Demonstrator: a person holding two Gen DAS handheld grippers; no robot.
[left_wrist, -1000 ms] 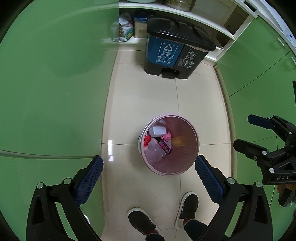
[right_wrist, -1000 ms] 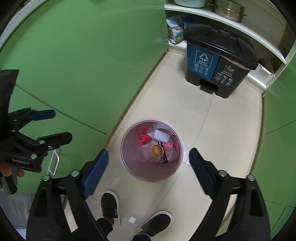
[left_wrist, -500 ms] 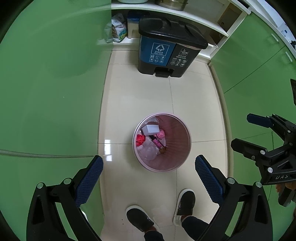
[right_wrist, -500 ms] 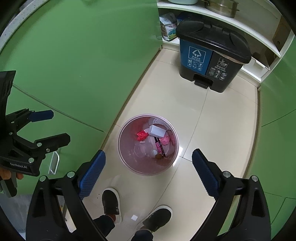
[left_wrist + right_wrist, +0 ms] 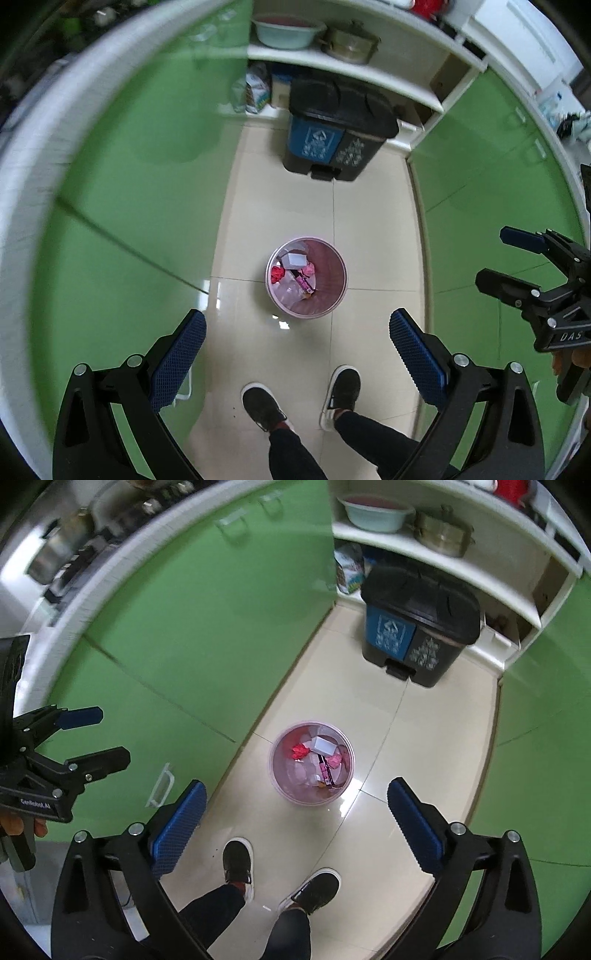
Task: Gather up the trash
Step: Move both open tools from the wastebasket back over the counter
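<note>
a narrow kitchen aisle of pale floor tiles [image 5: 369, 229] runs between green cabinets [image 5: 129, 184] to a black two-part bin [image 5: 332, 140] under a white shelf. the pink wastebasket [image 5: 306, 277] stands on the floor well below both claws, straight ahead of each, by the person's shoes [image 5: 341, 386]. it holds the trash. left claw [image 5: 295, 354] and right claw [image 5: 295, 827] gape empty, the right having just been opening; neither looks nearer.

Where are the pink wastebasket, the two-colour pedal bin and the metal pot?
pink wastebasket [image 5: 334, 295], left wrist view, on its inner right wall.
two-colour pedal bin [image 5: 421, 590], right wrist view, on its black lid.
metal pot [image 5: 441, 535], right wrist view, on its side, on the shelf.
</note>
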